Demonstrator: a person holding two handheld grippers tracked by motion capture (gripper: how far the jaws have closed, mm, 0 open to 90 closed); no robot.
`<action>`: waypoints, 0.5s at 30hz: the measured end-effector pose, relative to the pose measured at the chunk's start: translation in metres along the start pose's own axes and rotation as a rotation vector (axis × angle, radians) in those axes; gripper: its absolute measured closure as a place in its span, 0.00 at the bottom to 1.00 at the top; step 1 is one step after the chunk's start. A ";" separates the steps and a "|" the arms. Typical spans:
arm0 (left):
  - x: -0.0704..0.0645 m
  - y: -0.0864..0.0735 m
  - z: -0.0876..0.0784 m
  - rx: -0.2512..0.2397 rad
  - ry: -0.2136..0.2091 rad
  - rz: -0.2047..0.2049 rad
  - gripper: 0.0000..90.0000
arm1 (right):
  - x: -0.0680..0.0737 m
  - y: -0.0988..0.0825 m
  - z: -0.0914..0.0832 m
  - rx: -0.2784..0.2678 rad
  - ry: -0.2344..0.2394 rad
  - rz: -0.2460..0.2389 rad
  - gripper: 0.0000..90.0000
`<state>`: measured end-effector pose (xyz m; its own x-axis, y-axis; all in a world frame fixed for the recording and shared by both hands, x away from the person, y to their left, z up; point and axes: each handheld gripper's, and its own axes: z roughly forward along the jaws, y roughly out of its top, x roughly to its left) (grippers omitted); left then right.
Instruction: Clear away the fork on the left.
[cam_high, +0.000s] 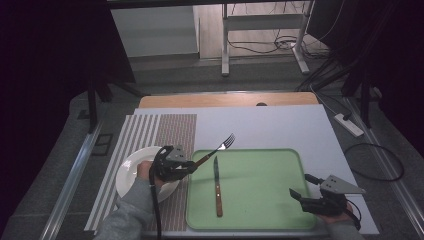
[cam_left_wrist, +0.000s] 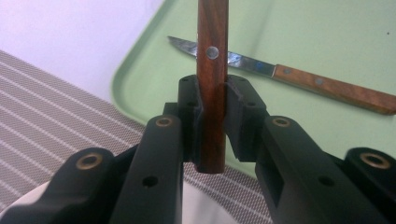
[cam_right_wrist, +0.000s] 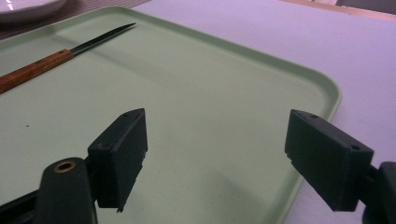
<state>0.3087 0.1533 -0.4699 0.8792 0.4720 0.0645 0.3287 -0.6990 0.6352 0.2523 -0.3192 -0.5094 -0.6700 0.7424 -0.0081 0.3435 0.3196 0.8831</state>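
My left gripper is shut on the wooden handle of a fork, held just above the left edge of the green tray, tines pointing up and away to the right. In the left gripper view the handle stands clamped between the two black jaws. A knife with a wooden handle lies lengthwise on the tray's left part, also seen as the knife and the knife. My right gripper hovers open at the tray's right edge, nothing between its jaws.
A white plate rests on a striped placemat left of the tray. The tray sits on a pale sheet over a wooden table. A power strip and cables lie on the floor at the right.
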 end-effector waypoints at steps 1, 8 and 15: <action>0.000 0.000 0.000 0.000 0.000 0.000 0.84 | 0.000 0.000 0.000 0.001 -0.001 -0.002 0.24; -0.010 0.014 0.013 0.005 -0.019 0.014 0.84 | 0.000 0.000 0.000 0.002 -0.002 -0.005 0.24; -0.019 0.027 0.023 0.009 -0.038 0.037 0.84 | 0.000 0.000 0.000 0.002 -0.003 -0.006 0.24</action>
<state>0.3090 0.1133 -0.4719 0.9031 0.4254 0.0580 0.2992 -0.7205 0.6256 0.2524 -0.3196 -0.5095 -0.6698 0.7424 -0.0150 0.3406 0.3251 0.8822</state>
